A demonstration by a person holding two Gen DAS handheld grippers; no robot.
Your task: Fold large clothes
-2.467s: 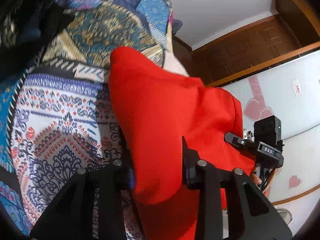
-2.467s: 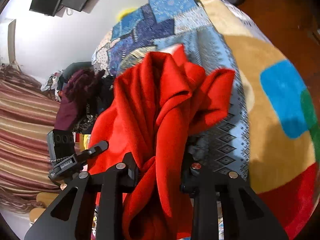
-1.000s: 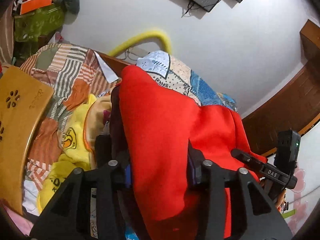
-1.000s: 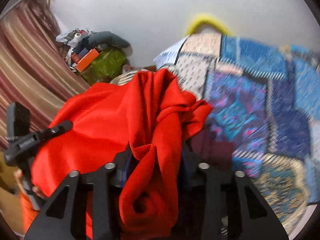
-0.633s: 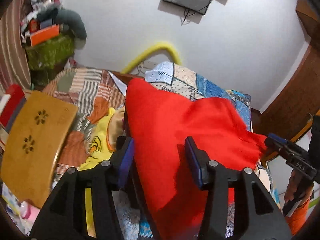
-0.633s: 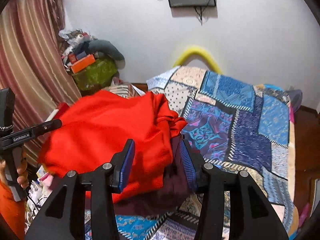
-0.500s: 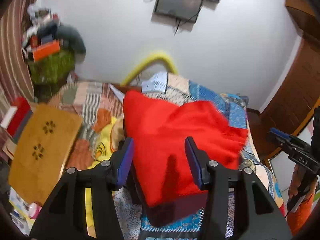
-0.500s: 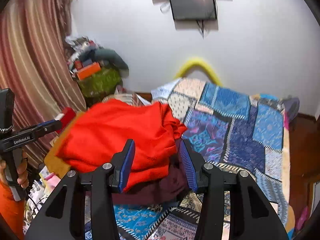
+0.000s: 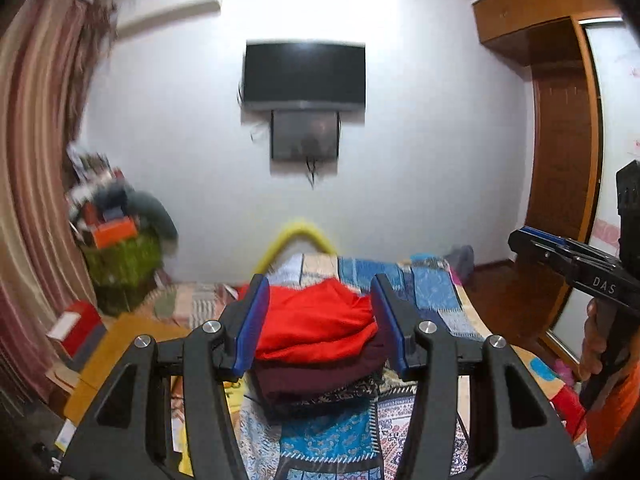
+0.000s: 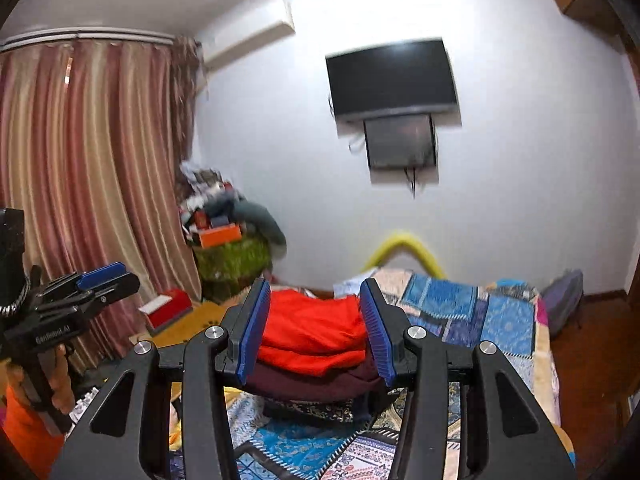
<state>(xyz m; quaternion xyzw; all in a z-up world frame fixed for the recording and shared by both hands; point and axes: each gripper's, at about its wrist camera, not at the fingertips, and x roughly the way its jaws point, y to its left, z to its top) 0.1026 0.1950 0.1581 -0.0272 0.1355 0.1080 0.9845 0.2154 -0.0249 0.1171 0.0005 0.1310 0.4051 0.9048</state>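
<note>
Out past both sets of jaws, the folded red garment sits on top of a maroon one on the patchwork bed. Left gripper and right gripper are both spread wide, holding nothing, well back from the pile.

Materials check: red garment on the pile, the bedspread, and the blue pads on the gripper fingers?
Red garment: soft matte woven or knit cloth, judging by its rounded folds; fibre unclear. Bedspread: printed patchwork fabric, matte, probably cotton. Blue pads: ribbed, likely rubber or soft plastic, set on black, apparently hard plastic fingers with metal screws.
</note>
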